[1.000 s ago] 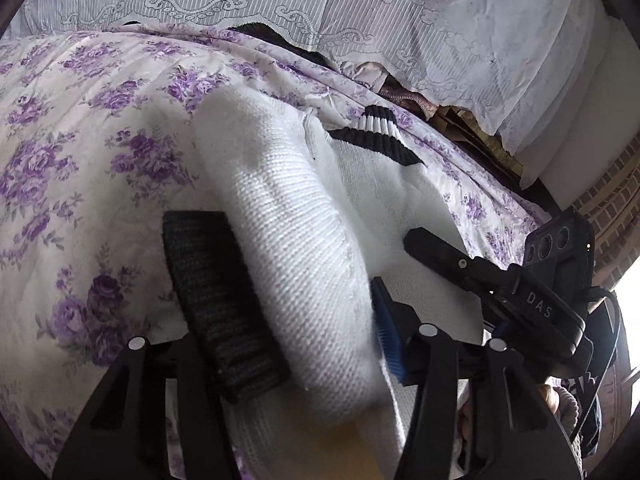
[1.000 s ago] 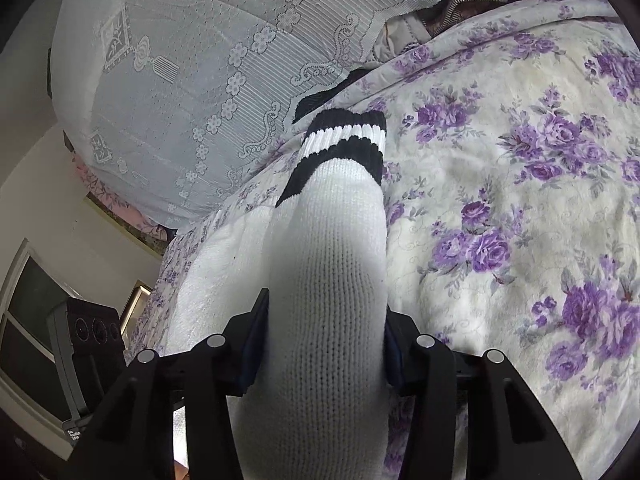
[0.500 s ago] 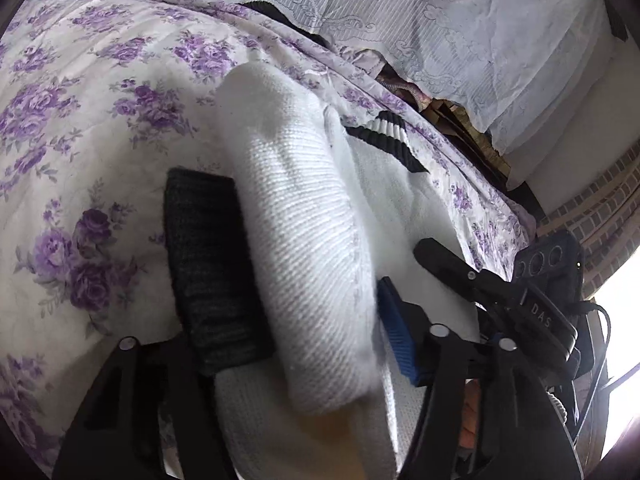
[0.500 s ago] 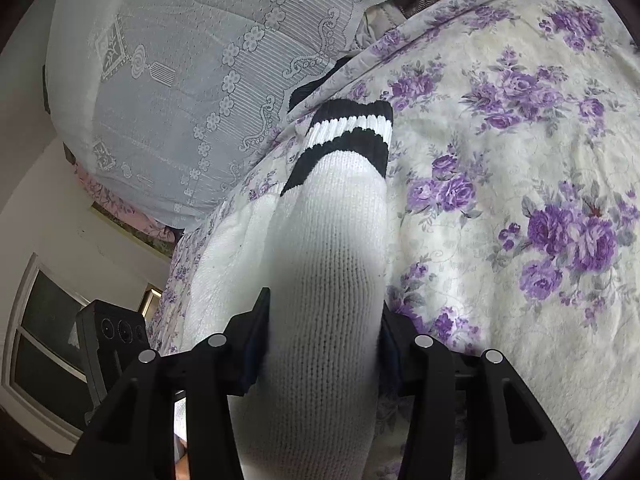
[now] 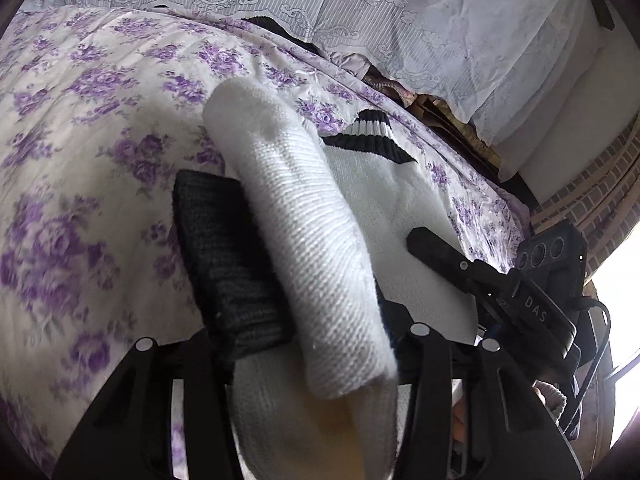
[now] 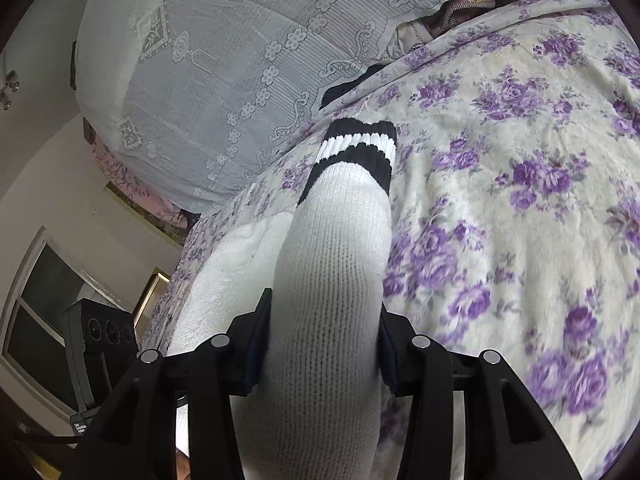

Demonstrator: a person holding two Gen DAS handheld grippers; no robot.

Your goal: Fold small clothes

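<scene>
white sock [image 6: 332,280] clamped lengthwise in right gripper [image 6: 320,344], cuff probably pointing away.

One white sock [image 5: 304,240], two grippers [image 5: 298,332], one floral bedspread [image 5: 92,128]

White knit sock [image 6: 332,280] with black-striped cuff [image 6: 356,148], doubled over, stretched across floral bed, cuff far.

You have a bedspread [image 5: 100,128] printed with purple flowers covering the whole work surface. At its far edge stands a pale lace-patterned cover [image 6: 224,64]. Far right in the left wrist view you see a brick wall [image 5: 592,196]. Near left in the right wrist view you see a window [image 6: 36,300].
</scene>
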